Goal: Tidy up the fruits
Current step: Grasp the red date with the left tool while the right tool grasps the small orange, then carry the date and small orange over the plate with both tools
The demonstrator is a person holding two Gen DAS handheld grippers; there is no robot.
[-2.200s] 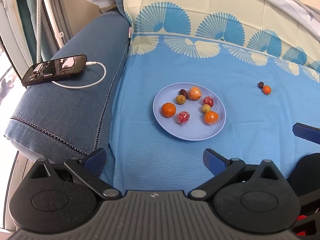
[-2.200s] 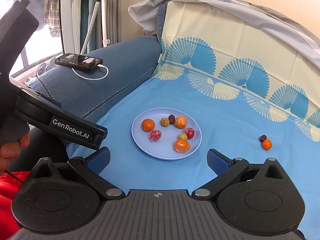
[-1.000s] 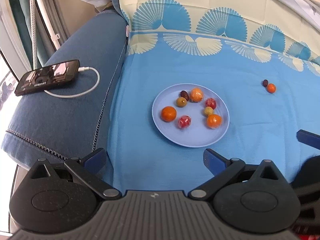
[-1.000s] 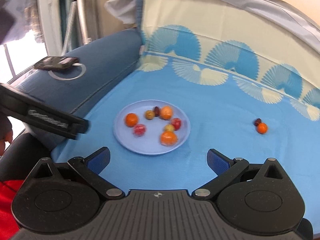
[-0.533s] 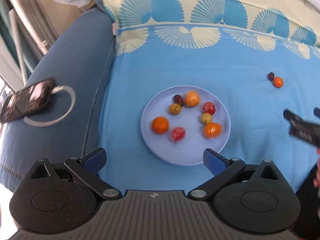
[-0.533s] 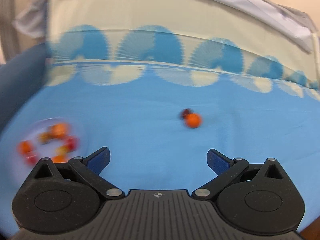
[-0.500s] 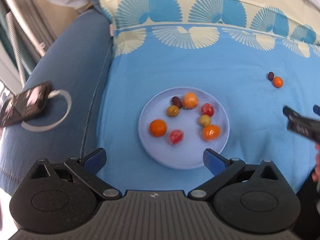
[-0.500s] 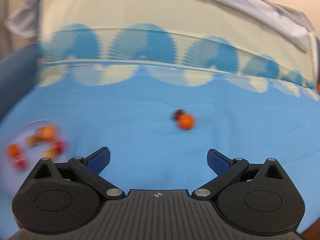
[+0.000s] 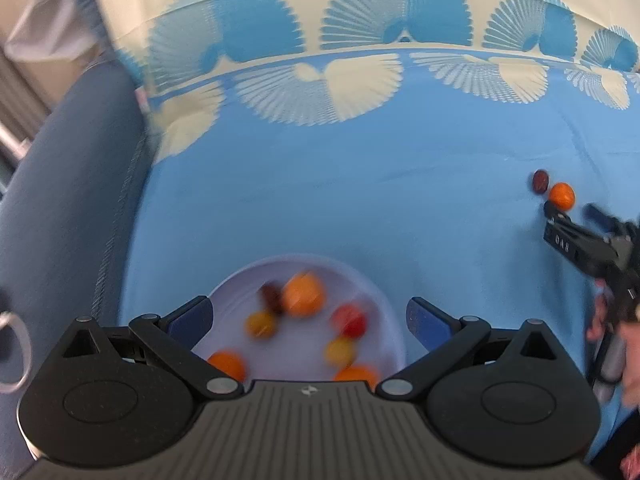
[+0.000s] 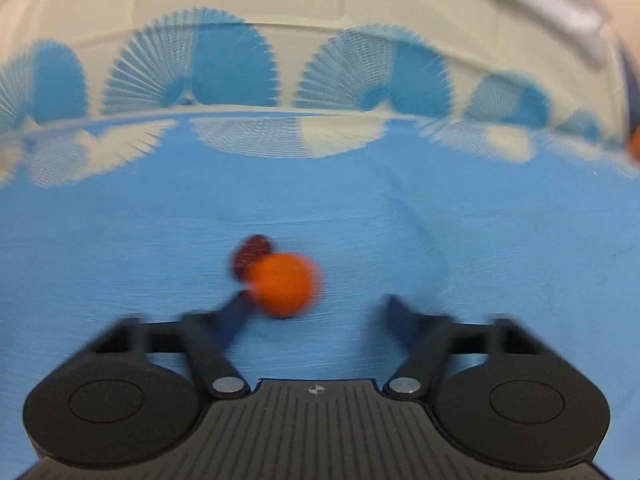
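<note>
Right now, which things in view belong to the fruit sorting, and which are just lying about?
Part of the job:
- plate holding fruits
- stray orange fruit
- dark fruit touching it
- right gripper, open, closing in on the orange fruit
- left gripper, open above the plate

Just lying about:
- blue patterned cloth
- denim armrest

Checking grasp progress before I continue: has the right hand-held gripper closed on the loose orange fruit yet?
No, the right hand-held gripper is open, its fingers spread apart, with the orange fruit lying on the blue cloth near its left fingertip.
</note>
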